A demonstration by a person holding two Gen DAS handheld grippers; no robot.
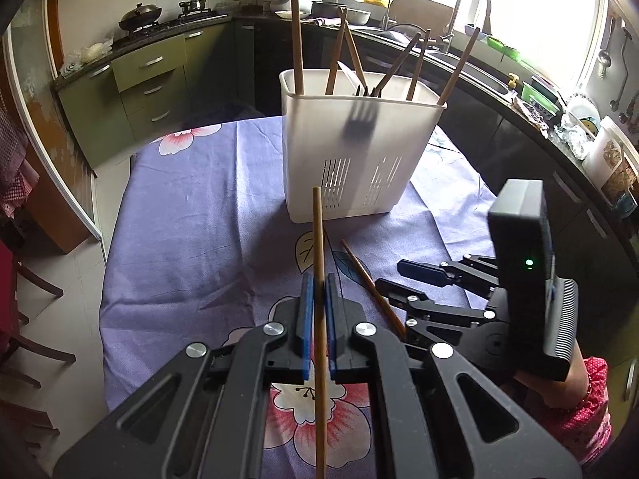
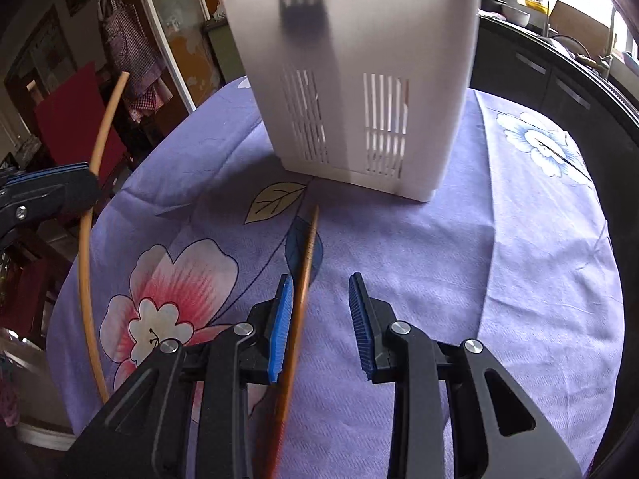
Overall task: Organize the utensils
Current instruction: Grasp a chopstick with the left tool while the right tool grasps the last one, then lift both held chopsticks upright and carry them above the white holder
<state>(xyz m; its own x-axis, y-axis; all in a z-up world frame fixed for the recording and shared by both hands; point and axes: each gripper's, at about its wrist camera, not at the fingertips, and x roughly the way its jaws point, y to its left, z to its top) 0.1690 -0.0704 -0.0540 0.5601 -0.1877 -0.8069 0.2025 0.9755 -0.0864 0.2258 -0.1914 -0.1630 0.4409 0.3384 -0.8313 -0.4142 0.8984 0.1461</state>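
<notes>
My left gripper (image 1: 317,283) is shut on a pale wooden chopstick (image 1: 318,231), which stands upright above the purple flowered cloth (image 1: 191,219). A white slotted utensil holder (image 1: 359,151) stands behind it, holding several chopsticks and a dark fork. In the right wrist view my right gripper (image 2: 321,311) is open low over the cloth (image 2: 499,259). A second, darker chopstick (image 2: 309,247) lies between its pads, close to the left one. The holder (image 2: 359,92) is just ahead. At the left edge the left gripper (image 2: 60,187) holds the pale chopstick (image 2: 86,263). The left wrist view also shows the right gripper (image 1: 389,275) over the lying chopstick (image 1: 355,261).
The table's far and left edges drop to a tiled floor (image 1: 80,239). Green drawers (image 1: 147,76), a stove and a dark counter with a sink (image 1: 471,12) ring the room. Red chairs (image 2: 72,127) stand to the left. A red dotted sleeve (image 1: 591,411) is behind the right gripper.
</notes>
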